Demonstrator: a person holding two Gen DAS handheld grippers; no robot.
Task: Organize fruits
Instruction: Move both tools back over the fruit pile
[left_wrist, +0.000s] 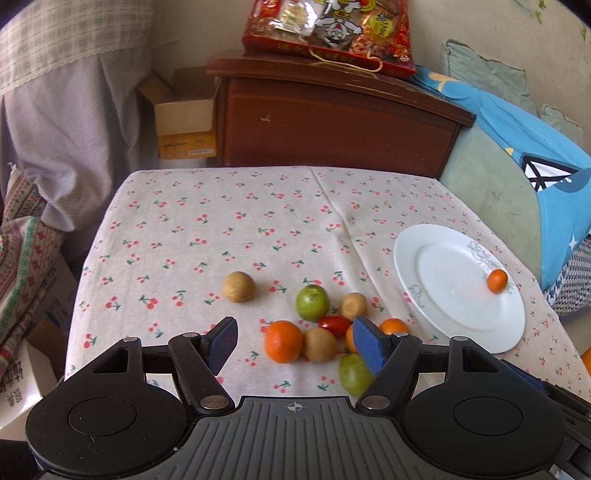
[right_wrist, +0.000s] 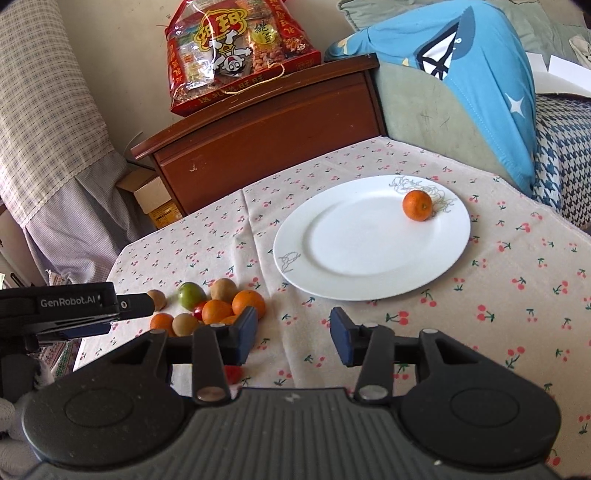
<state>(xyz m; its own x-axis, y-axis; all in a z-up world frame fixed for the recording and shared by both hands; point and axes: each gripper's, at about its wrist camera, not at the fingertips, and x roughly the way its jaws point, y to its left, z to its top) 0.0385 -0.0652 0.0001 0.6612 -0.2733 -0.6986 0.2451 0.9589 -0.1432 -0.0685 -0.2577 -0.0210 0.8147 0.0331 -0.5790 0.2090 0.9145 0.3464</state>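
A white plate (left_wrist: 461, 295) (right_wrist: 369, 240) lies at the right of the cherry-print tablecloth, with one small orange (left_wrist: 496, 280) (right_wrist: 417, 205) near its far rim. Left of the plate is a loose pile of fruit: a bigger orange (left_wrist: 283, 341), a green fruit (left_wrist: 312, 301), a red tomato (left_wrist: 334, 325) and several brown ones; one brown fruit (left_wrist: 240, 286) sits apart. My left gripper (left_wrist: 295, 345) stands open just short of the pile, holding nothing. My right gripper (right_wrist: 294, 338) hangs open over bare cloth before the plate, with the pile (right_wrist: 218, 302) to its left.
A dark wooden cabinet (left_wrist: 332, 125) with a red snack bag (left_wrist: 328, 33) stands behind the table. A blue cushion (right_wrist: 480, 85) on a sofa borders the right side. A cardboard box (left_wrist: 184, 122) and draped fabric are at the left. The table's left edge drops off close to the pile.
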